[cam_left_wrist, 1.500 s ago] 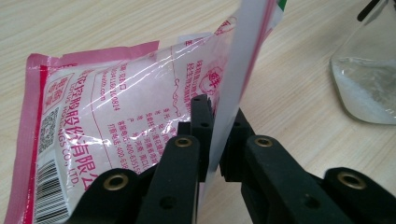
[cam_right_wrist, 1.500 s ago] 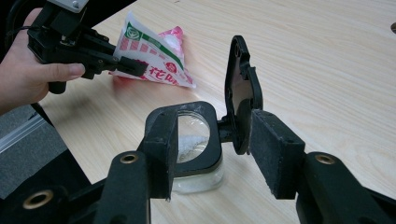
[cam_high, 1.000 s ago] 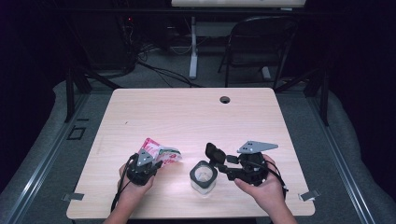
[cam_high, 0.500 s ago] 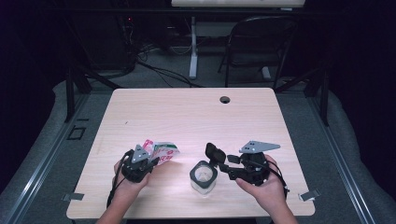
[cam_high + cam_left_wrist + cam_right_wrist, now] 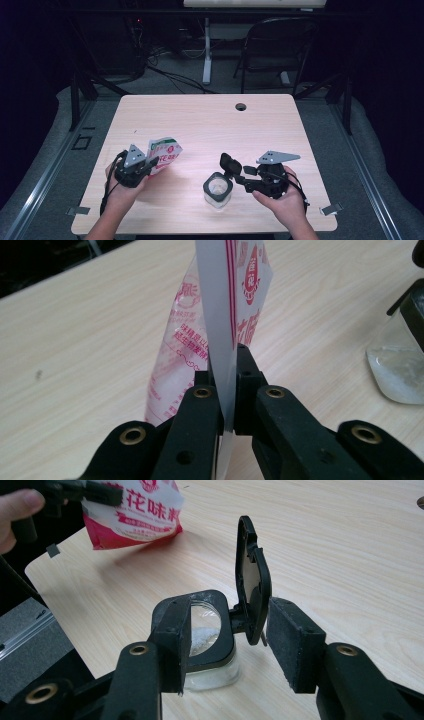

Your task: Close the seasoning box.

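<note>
High view: left tongs (image 5: 150, 162) clamp the pouch (image 5: 164, 152) edge, left of the jar (image 5: 218, 189) on the worktop (image 5: 210, 130); right tongs (image 5: 235, 172) gape astride its flipped lid (image 5: 253, 580). Best to tip the pouch directly above the mouth, slowly, with the jar steadied.

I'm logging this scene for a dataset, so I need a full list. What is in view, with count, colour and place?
Table: one, light wood, centre of the high view.
Cable hole: one, dark, far edge of the table.
Packet: one, white and red with print, raised at near left, pinched in the left gripper.
Jar: one, clear glass with a black rim, white grains inside, near centre.
Jar lid: one, black, hinged, flipped open and upright.
Chair: one, dark, behind the table.
Left gripper: one, black, fingers closed on the packet.
Right gripper: one, black, open, fingers flanking the lid.
</note>
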Demonstrator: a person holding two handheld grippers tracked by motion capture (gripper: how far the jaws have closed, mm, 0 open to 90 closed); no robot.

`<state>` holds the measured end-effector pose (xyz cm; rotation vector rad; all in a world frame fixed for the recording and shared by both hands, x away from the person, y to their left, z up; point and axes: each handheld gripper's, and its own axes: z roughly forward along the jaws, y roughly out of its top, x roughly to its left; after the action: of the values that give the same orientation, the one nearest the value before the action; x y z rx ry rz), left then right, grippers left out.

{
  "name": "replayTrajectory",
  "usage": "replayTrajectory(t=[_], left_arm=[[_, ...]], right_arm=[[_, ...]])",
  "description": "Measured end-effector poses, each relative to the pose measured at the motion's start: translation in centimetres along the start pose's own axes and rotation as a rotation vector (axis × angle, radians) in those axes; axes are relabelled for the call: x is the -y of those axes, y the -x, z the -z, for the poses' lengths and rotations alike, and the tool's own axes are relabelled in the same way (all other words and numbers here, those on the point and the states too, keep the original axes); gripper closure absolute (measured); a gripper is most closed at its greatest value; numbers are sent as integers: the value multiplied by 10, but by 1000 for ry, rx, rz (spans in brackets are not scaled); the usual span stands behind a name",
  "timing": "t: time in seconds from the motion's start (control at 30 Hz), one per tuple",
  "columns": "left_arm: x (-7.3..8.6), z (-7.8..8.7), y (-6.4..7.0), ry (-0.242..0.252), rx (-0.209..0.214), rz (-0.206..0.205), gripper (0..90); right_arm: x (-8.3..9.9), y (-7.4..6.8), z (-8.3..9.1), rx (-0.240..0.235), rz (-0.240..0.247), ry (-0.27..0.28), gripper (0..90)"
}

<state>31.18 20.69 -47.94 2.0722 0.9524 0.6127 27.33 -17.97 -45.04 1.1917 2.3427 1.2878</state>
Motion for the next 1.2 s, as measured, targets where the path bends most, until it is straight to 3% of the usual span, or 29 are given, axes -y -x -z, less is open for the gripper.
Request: replayTrajectory(t=[0.23,0.43,0.87,1.2], left_arm=[[-12,17,-9,28,-38,-10,900],[-17,23,-11,54,-23,3,900],[-30,17,10,84,45,-30,900],[-37,7,29,91,93,-68,900]], right_arm=[[1,1,0,-2,-2,-1,531],[1,1,1,0,0,2,531],[1,1,4,3,29,-5,611],[0,-1,6,-7,28,8,611]])
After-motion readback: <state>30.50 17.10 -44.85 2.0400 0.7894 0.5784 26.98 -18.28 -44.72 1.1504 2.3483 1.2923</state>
